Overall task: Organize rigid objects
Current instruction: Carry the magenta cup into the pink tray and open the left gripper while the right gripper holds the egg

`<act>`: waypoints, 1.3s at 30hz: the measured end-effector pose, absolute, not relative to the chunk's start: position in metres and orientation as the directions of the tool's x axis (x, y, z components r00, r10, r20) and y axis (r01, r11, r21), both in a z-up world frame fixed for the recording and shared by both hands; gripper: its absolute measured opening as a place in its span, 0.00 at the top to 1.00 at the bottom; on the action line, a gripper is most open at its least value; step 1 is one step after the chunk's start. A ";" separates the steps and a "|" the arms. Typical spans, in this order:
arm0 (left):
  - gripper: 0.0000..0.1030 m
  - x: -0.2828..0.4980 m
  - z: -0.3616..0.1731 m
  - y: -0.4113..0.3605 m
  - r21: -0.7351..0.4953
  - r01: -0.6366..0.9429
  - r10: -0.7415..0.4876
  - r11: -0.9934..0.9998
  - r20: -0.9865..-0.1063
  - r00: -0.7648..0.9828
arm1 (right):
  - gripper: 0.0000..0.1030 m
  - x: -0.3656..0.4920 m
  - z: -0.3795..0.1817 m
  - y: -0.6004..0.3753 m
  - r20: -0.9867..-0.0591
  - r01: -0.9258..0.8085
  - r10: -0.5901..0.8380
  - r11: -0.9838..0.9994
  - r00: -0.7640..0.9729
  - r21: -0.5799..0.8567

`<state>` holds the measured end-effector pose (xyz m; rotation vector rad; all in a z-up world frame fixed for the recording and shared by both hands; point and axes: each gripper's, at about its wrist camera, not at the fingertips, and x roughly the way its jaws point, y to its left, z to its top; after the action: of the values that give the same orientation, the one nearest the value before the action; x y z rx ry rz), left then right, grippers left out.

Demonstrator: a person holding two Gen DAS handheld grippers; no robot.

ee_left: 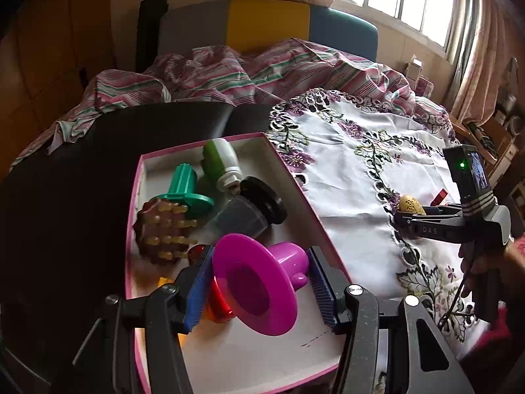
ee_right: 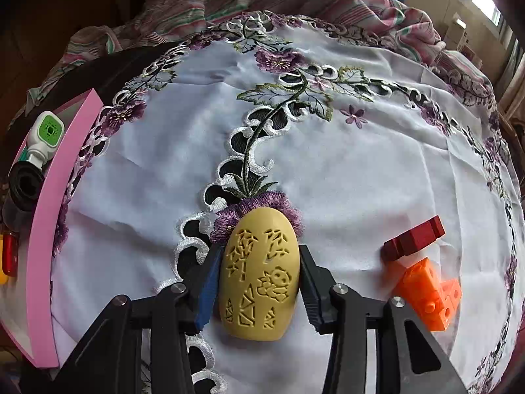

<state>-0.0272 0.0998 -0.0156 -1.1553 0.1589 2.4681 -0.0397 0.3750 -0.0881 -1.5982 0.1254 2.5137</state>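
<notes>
My left gripper [ee_left: 259, 285] hangs over the pink-rimmed box [ee_left: 288, 177]; a magenta funnel-shaped piece [ee_left: 259, 282] lies between its blue pads, which stand apart from it. My right gripper [ee_right: 259, 282] is shut on a yellow carved egg [ee_right: 259, 275] that rests on the embroidered white cloth [ee_right: 361, 180]. The egg [ee_left: 411, 204] and right gripper [ee_left: 398, 221] also show in the left wrist view. A dark red block [ee_right: 415, 236] and an orange cube piece [ee_right: 430, 292] lie just right of the egg.
The box holds a green plastic piece [ee_left: 185, 187], a green-white bottle [ee_left: 220, 161], a black lens-like cylinder [ee_left: 259, 200], a brown studded disc [ee_left: 164, 229] and a red item [ee_left: 220, 302]. A black table edge [ee_left: 98, 151] and striped bedding [ee_left: 229, 72] lie behind.
</notes>
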 end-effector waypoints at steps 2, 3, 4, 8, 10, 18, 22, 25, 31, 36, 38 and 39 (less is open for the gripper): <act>0.45 -0.025 -0.015 0.094 -0.063 -0.401 0.306 -0.914 -0.756 -0.579 | 0.56 -0.041 -0.089 0.376 -0.898 -0.160 0.096 -0.987 -0.429 -0.029; 0.45 -0.023 -0.015 0.092 -0.060 -0.398 0.302 -0.916 -0.754 -0.583 | 0.56 -0.041 -0.089 0.376 -0.898 -0.157 0.092 -0.987 -0.430 -0.026; 0.45 -0.022 -0.015 0.089 -0.057 -0.392 0.297 -0.918 -0.754 -0.586 | 0.56 -0.042 -0.089 0.377 -0.898 -0.158 0.086 -0.987 -0.431 -0.019; 0.45 -0.021 -0.016 0.075 -0.052 -0.367 0.277 -0.929 -0.756 -0.593 | 0.56 -0.038 -0.090 0.374 -0.894 -0.148 0.094 -0.988 -0.439 -0.032; 0.45 -0.020 -0.018 0.066 -0.052 -0.350 0.265 -0.935 -0.760 -0.594 | 0.57 -0.038 -0.089 0.374 -0.890 -0.142 0.106 -0.989 -0.443 -0.047; 0.45 -0.022 -0.026 0.038 -0.037 -0.284 0.207 -0.958 -0.773 -0.599 | 0.57 -0.038 -0.090 0.370 -0.882 -0.116 0.133 -0.989 -0.453 -0.090; 0.45 -0.022 -0.029 0.028 -0.036 -0.264 0.192 -0.964 -0.779 -0.597 | 0.57 -0.038 -0.090 0.366 -0.876 -0.103 0.153 -0.988 -0.458 -0.119; 0.45 -0.022 -0.032 0.023 -0.050 -0.257 0.196 -0.965 -0.788 -0.584 | 0.57 -0.038 -0.090 0.366 -0.875 -0.100 0.154 -0.988 -0.459 -0.122; 0.45 -0.022 -0.038 0.024 -0.090 -0.264 0.226 -0.960 -0.806 -0.547 | 0.57 -0.038 -0.090 0.365 -0.873 -0.093 0.161 -0.987 -0.461 -0.132; 0.45 -0.025 -0.034 0.035 -0.151 -0.293 0.291 -0.944 -0.800 -0.525 | 0.57 -0.039 -0.090 0.364 -0.873 -0.093 0.161 -0.987 -0.461 -0.133; 0.45 -0.030 -0.034 0.045 -0.178 -0.311 0.321 -0.934 -0.802 -0.504 | 0.57 -0.039 -0.090 0.365 -0.873 -0.092 0.162 -0.987 -0.460 -0.134; 0.45 -0.034 -0.034 0.050 -0.196 -0.320 0.339 -0.927 -0.802 -0.491 | 0.57 -0.039 -0.089 0.365 -0.873 -0.091 0.162 -0.987 -0.460 -0.135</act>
<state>-0.0340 0.0504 -0.0340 -1.3115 -0.0297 2.4258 -0.0388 0.3645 -0.0894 -1.5429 -0.1029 2.5626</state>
